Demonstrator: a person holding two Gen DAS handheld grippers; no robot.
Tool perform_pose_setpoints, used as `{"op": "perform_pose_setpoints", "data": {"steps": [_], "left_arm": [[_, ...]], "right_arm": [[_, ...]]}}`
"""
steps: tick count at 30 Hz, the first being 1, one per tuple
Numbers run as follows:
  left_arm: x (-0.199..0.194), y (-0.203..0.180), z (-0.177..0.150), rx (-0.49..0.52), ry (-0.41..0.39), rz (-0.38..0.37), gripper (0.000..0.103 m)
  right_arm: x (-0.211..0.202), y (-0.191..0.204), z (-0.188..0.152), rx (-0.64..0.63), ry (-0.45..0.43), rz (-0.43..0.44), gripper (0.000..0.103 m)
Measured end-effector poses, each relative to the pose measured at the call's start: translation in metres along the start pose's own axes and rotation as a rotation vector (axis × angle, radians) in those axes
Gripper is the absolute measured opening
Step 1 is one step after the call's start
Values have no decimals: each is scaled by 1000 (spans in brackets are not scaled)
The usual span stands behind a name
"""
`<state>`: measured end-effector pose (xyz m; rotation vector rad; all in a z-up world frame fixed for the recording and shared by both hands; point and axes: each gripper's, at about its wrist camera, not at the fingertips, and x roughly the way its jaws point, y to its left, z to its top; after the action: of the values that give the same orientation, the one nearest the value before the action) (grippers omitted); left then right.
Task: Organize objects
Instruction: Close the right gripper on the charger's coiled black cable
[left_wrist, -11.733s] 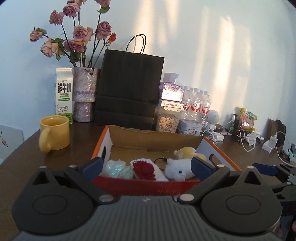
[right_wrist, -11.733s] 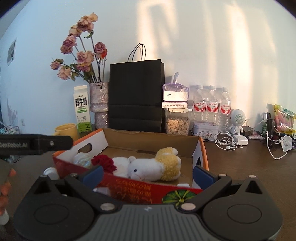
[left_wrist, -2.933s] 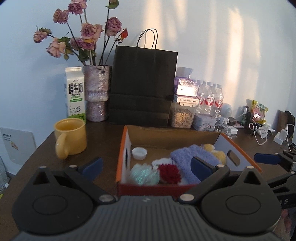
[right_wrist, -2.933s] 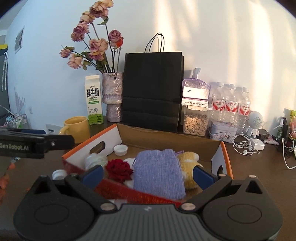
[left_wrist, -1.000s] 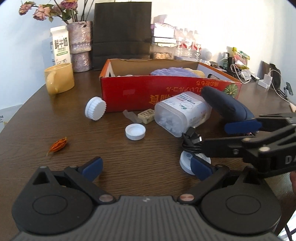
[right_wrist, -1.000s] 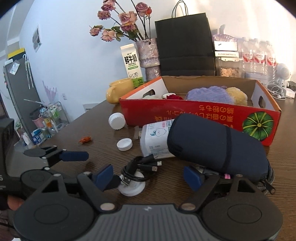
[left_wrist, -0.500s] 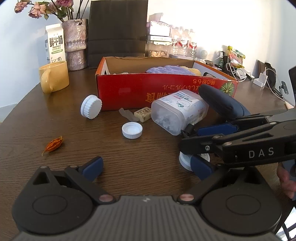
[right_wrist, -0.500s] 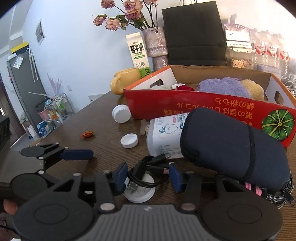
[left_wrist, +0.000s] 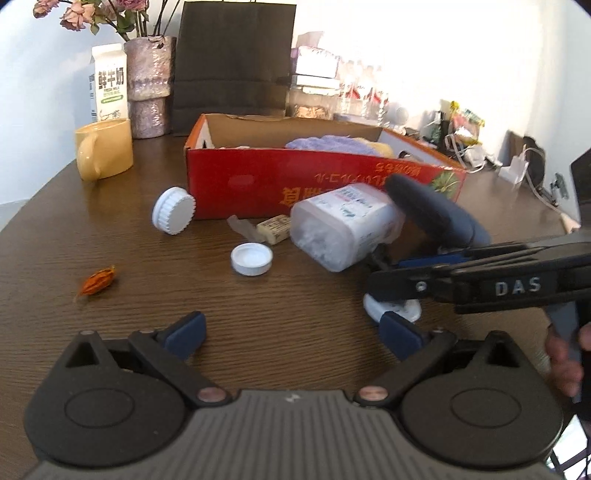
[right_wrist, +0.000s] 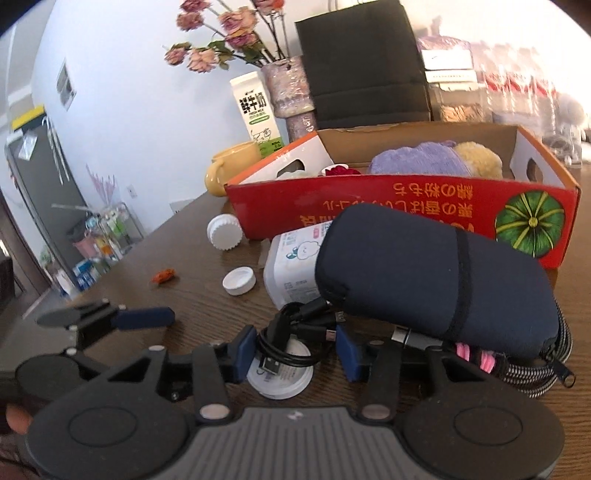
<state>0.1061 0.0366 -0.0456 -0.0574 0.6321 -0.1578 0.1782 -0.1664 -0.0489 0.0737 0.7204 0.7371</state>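
The job looks roughly half done. The red box (right_wrist: 402, 206) already holds a purple pouch (right_wrist: 417, 157), a yellow plush (right_wrist: 478, 155) and a red flower (right_wrist: 338, 170). Left on the desk (left_wrist: 92, 236), in front of the box: a ribbed white cap (left_wrist: 173, 215) at 10 o'clock from the left tool (left_wrist: 291, 332), a flat white cap (left_wrist: 252, 259) at 11 o'clock, an orange dried bud (left_wrist: 96, 280), a small wrapped block (left_wrist: 274, 228), a clear plastic tub (left_wrist: 341, 230) on its side, a navy pouch (right_wrist: 436, 284) and a braided cord (right_wrist: 546, 365) under it.

The right tool (right_wrist: 297, 349) has its fingers narrowed around a coiled black cable (right_wrist: 295, 334) that lies over a white disc (right_wrist: 279, 374) at 12 o'clock; whether the pads truly pinch it, I cannot tell. The left tool stands spread wide, gripping nothing.

Half a second ago the right tool's fingers were already closing on the cable; a second ago they were spread wide. Three seconds back both cameras looked down into the box.
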Motion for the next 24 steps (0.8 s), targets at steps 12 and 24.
{"op": "perform_pose_setpoints", "data": {"steps": [12,24], "left_arm": [[14,-11,6,41,24,2,103],[18,-17,4,116,40,40,100]], "right_arm": [[2,3,1,8,4,28,45],[-6,-3,0,-10,-24,-20,44]]}}
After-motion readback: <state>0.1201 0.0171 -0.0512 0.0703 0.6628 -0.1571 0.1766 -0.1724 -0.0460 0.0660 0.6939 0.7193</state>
